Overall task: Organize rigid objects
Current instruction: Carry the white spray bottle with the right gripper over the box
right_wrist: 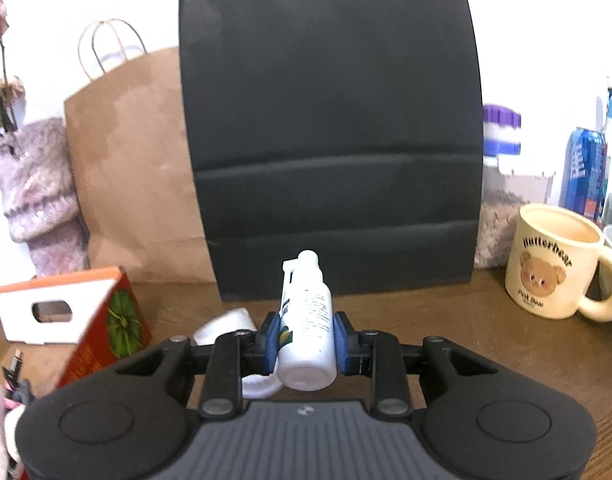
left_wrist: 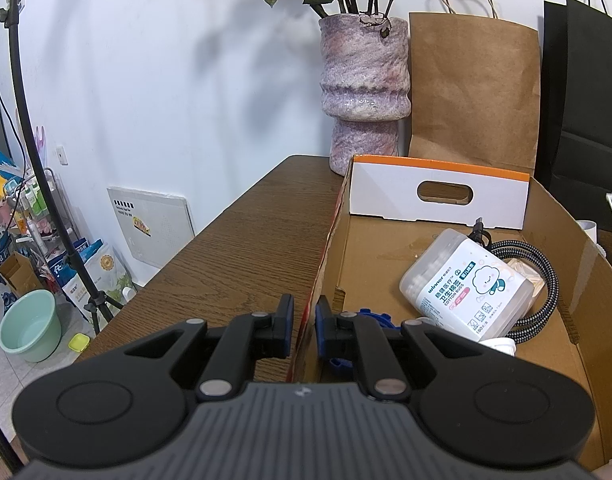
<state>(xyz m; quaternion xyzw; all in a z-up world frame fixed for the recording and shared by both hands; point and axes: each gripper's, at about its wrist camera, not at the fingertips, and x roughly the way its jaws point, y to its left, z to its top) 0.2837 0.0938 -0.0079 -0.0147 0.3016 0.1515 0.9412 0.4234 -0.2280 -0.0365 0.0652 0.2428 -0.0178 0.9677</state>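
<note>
I work from the biggest piece down. The cardboard box (left_wrist: 445, 268) sits open on the wooden table (left_wrist: 242, 240), and my left gripper (left_wrist: 304, 322) is clamped on its near side wall, one pad outside and one inside; thin card like that is stiff along the edge but will flex if I pull hard, so I judge it good for steadying and not for lifting. Inside the box lies a cotton bud tub (left_wrist: 467, 286) on its side, with a braided cable (left_wrist: 541, 280) coiled just behind it; the tub looks like hard, smooth plastic, light, and best taken across its short sides. Smallest is the white spray bottle (right_wrist: 306, 324), pinched between the blue pads of my right gripper (right_wrist: 306, 342), lying along the fingers with its nozzle pointing away from me, to the right of the box, clear of the tabletop as far as I can judge. It looks light and rigid, but the round, glossy body may twist or slide in the pads, so I hold it at mid-body, where the label gives some friction. A white cap (right_wrist: 226, 326) lies on the table just beside it, and a bear mug (right_wrist: 553, 260) stands well apart to the right.
</note>
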